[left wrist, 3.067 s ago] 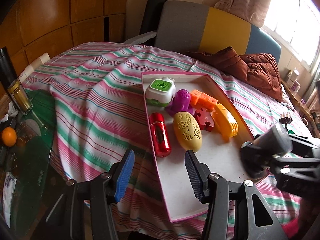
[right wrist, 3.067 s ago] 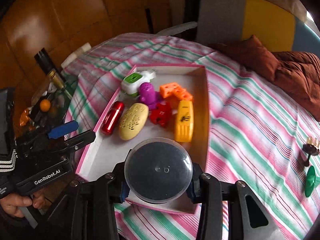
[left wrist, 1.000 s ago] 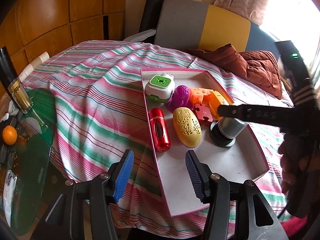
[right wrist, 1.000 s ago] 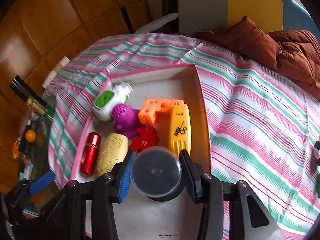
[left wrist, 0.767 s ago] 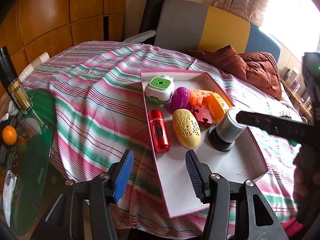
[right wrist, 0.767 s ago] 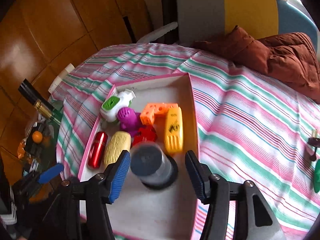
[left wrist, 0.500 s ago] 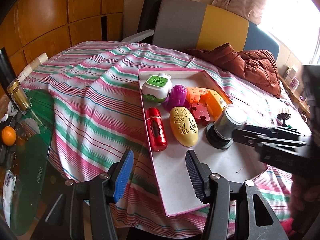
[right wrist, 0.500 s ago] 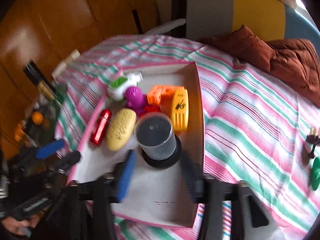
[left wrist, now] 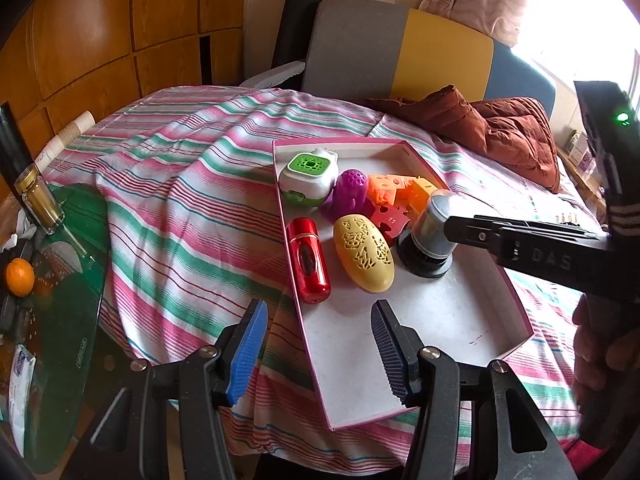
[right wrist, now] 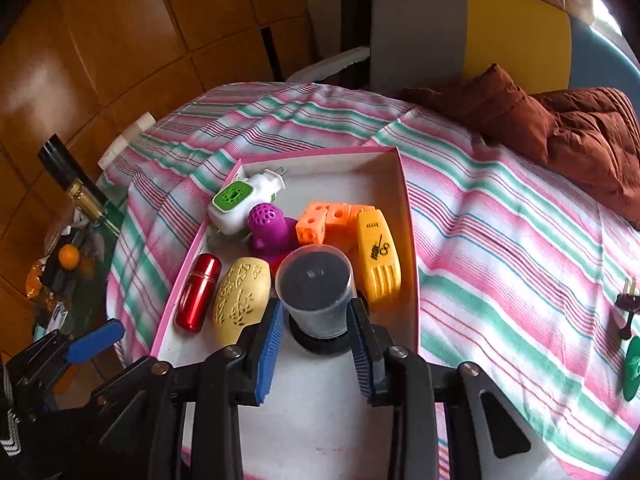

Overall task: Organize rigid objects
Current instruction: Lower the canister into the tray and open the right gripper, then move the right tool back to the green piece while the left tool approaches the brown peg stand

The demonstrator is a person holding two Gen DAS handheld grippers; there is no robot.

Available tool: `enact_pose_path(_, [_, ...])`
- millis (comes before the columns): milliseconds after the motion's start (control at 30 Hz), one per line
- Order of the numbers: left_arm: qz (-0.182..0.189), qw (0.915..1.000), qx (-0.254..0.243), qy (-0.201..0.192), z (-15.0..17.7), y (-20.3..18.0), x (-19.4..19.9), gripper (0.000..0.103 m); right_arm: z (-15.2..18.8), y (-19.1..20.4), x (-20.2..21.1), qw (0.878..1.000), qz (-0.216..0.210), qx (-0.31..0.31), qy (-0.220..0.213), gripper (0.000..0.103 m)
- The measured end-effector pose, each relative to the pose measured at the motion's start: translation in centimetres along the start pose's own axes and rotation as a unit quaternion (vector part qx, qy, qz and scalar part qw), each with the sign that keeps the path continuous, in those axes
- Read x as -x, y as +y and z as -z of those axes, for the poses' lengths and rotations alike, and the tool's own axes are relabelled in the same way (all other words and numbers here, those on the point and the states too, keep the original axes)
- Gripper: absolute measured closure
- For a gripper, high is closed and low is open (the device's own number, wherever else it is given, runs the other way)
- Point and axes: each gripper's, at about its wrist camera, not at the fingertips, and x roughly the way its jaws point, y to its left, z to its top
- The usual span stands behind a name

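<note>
Gray jar (right wrist: 315, 296), upright in pink tray (right wrist: 408, 216) beside yellow pod (right wrist: 240, 298), flanked by right hand-held gripper (right wrist: 316, 344), pads spread; left hand-held gripper (left wrist: 316, 344) open, idle; withdrawal risks tipping it.

The red puzzle piece (left wrist: 387, 217) sits mostly hidden behind the grey cup (right wrist: 315, 293).

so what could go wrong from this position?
1. The right hand-held gripper brackets the black-based jar, which is packed against the yellow perforated egg and yellow comb-shaped toy; sideways motion could shove them.
2. The jar stands tall on a narrow base, so a brush from either finger may tip it.
3. The pink tray appears to overhang the table's near edge; downward pressure could tilt it.
</note>
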Motion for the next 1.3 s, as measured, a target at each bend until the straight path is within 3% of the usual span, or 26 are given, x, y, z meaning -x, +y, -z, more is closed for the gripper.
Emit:
enact_pose_path(400, [0.005,0.9998,-0.017,-0.005,0.2,-0.9,0.6,0.048,1.8,-1.9,3.0,1.0,0.004,-0.025,-0.019,0.068])
enact_pose_path(833, [0.033,0.9976,-0.061,-0.01,0.1,-3.9,1.5,0.048,3.6,-9.3,6.4,0.993,0.062,-0.093,-0.025,0.067])
enact_pose_path(1133, [0.062,0.9929,-0.101,-0.008,-0.3,-7.5,1.7,0.048,5.4,-17.6,9.4,0.977,0.126,-0.167,-0.032,0.067])
enact_pose_path(1300, [0.08,0.9886,-0.128,-0.008,-0.7,-10.3,1.7,0.048,7.1,-23.7,11.6,0.956,0.182,-0.226,-0.05,0.067])
